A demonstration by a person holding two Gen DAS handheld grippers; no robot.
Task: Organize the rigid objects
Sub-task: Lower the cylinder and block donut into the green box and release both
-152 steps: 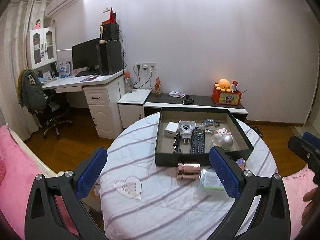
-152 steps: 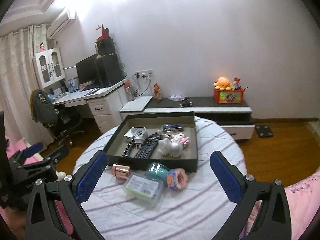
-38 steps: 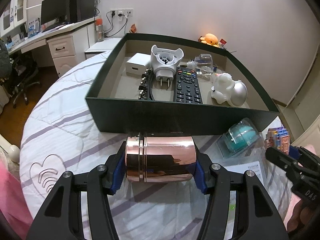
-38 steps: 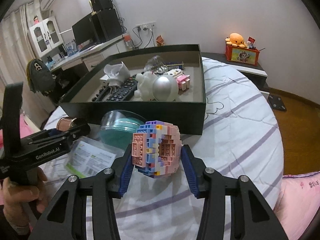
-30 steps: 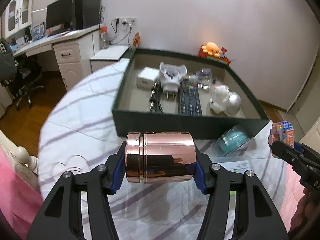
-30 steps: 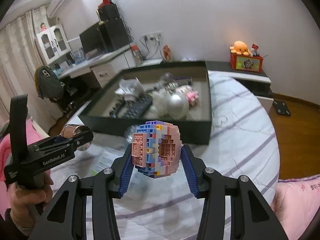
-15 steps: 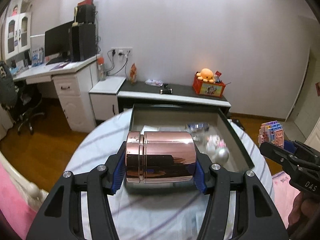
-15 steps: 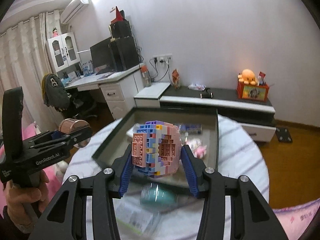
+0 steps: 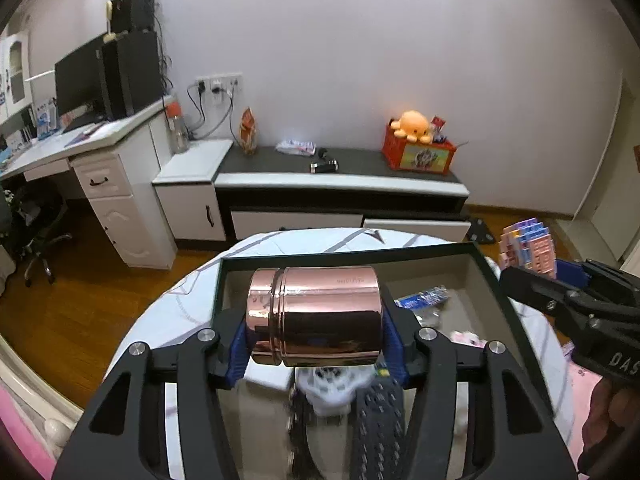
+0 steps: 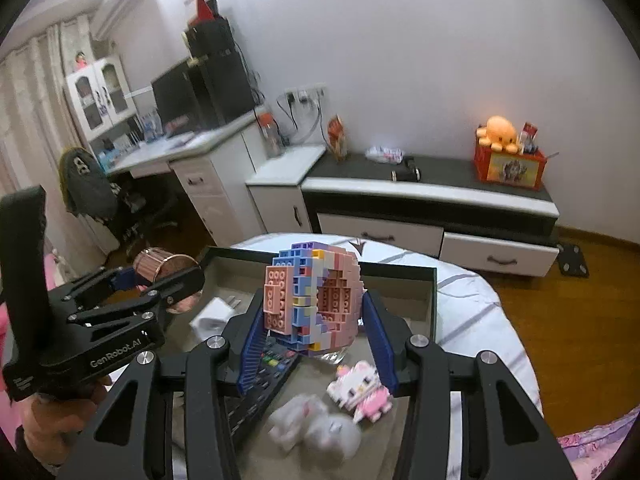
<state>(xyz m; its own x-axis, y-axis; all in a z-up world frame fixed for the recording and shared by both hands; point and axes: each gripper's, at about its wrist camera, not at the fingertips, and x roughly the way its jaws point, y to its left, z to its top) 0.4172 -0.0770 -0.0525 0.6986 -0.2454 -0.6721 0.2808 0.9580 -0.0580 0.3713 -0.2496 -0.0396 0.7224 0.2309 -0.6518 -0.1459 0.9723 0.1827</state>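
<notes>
**Both grippers loaded above the box**

The left gripper holds the copper canister by its two ends, jaws closing on it. The canister's long axis runs crosswise, lid end to the left, above the near-left corner of the dark box. The right gripper is clamped on the pastel brick donut, which stands on edge, its hole facing the camera, above the box's middle.

Only the right view shows the white charger and pink brick cat on the box floor. The blurred white item beside the cat is possibly a figurine.
</notes>
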